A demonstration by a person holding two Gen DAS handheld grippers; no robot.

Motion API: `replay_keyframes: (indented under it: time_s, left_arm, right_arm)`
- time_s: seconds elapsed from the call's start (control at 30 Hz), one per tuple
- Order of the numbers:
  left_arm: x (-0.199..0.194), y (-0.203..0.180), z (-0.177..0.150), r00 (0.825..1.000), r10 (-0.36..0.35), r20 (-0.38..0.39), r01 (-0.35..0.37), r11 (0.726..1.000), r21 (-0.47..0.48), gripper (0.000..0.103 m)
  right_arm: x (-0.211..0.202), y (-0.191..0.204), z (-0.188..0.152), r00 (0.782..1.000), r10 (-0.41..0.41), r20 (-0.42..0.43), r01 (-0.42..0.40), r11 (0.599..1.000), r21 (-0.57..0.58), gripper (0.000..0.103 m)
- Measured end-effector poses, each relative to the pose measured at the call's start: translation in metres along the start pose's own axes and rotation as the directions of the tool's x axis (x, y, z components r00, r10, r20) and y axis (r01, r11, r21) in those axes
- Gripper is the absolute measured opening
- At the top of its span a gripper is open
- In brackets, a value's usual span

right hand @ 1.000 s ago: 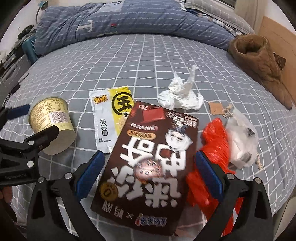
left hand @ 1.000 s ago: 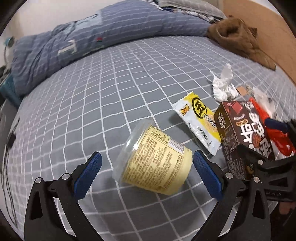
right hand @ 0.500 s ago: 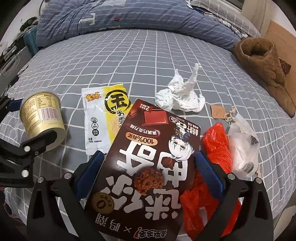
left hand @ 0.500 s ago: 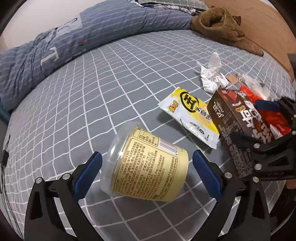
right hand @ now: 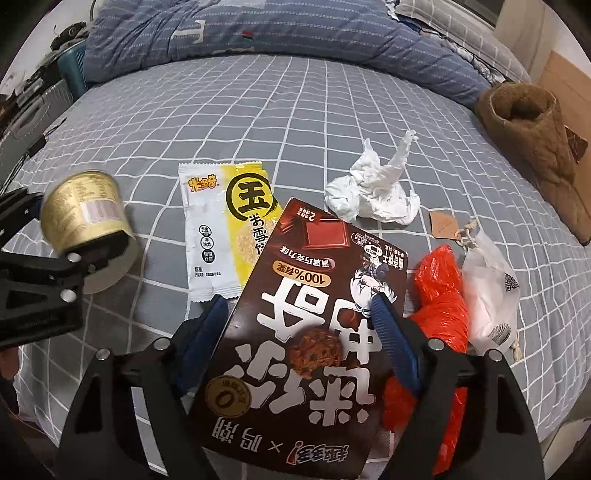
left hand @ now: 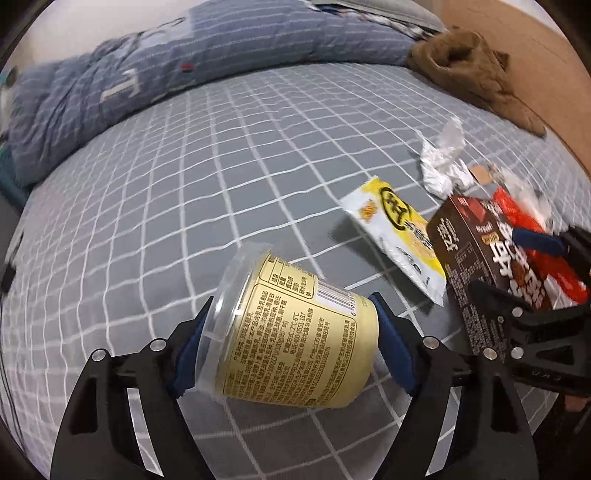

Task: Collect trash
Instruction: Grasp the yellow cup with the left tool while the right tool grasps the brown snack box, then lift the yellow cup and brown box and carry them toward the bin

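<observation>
Now left gripper (left hand: 291, 347) just closed onto yellow cup (left hand: 295, 336), right gripper (right hand: 299, 339) onto brown box (right hand: 306, 332).

The bed sheet (right hand: 258, 122) is grey with a white grid. The rumpled quilt (right hand: 295, 29) is blue with thin pale stripes. The lidded plastic cup (left hand: 295, 343) is pale yellow with dark print; the flat snack packet (right hand: 221, 229) is white and yellow; the cardboard snack box (right hand: 306, 332) is dark brown with white lettering; the crumpled plastic bag (right hand: 443, 295) is red; the crumpled tissue (right hand: 373, 192) is white; the fuzzy boot (right hand: 535, 140) is brown. The fingers (left hand: 395, 354) are blue on black frames.
</observation>
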State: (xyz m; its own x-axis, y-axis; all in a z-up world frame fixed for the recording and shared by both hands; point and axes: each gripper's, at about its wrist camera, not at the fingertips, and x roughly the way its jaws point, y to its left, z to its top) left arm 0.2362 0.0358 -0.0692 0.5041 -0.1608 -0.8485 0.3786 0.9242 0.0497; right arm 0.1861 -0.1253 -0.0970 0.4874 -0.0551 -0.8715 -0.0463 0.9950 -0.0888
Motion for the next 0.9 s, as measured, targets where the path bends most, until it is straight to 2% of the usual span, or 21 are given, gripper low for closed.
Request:
replay_keyframes:
  time_s: [0.1,0.17,0.37,0.63,0.67,0.7,0.77,0.83,0.9]
  left_arm:
    - [-0.009,0.006,-0.006,0.999,0.039,0.007,-0.039,0.998,-0.055,0.077]
    - [-0.015,0.009,-0.01,0.998,0.067,0.012,-0.066,0.995,-0.079,0.076]
    - [-0.039,0.018,-0.022,0.995,0.097,0.032,-0.09,0.98,-0.176,0.075]
    - [-0.051,0.018,-0.034,0.995,0.102,0.021,-0.096,0.973,-0.209,0.075]
    - [-0.052,0.017,-0.035,0.995,0.101,0.021,-0.095,0.973,-0.21,0.075]
    - [-0.053,0.016,-0.036,0.994,0.103,0.021,-0.097,0.973,-0.21,0.075]
    - [-0.057,0.014,-0.038,0.994,0.111,0.022,-0.104,0.972,-0.213,0.074]
    - [-0.06,0.012,-0.041,0.994,0.108,0.023,-0.1,0.97,-0.219,0.074]
    - [-0.063,0.009,-0.042,0.995,0.103,0.02,-0.096,0.971,-0.219,0.073]
  right_arm:
    - [-0.003,-0.003,0.001,1.0,0.007,0.003,-0.007,1.0,0.013,0.077]
    - [-0.003,-0.01,0.003,1.0,0.007,-0.01,-0.007,0.998,0.056,0.084]
    - [0.003,-0.025,0.005,0.998,0.018,-0.054,-0.011,0.991,0.137,0.092]
    - [0.005,-0.024,0.009,0.998,0.016,-0.067,-0.005,0.988,0.156,0.091]
    - [0.005,-0.023,0.009,0.998,0.019,-0.063,-0.009,0.988,0.153,0.09]
    - [0.002,-0.023,0.008,0.998,0.024,-0.052,-0.016,0.988,0.151,0.071]
    - [-0.012,-0.015,0.01,1.0,0.008,-0.009,-0.007,0.994,0.106,0.051]
    - [-0.017,-0.009,0.012,1.0,-0.001,-0.009,0.002,0.996,0.095,0.047]
    - [-0.013,-0.011,0.012,0.999,0.018,-0.039,-0.014,0.994,0.105,0.049]
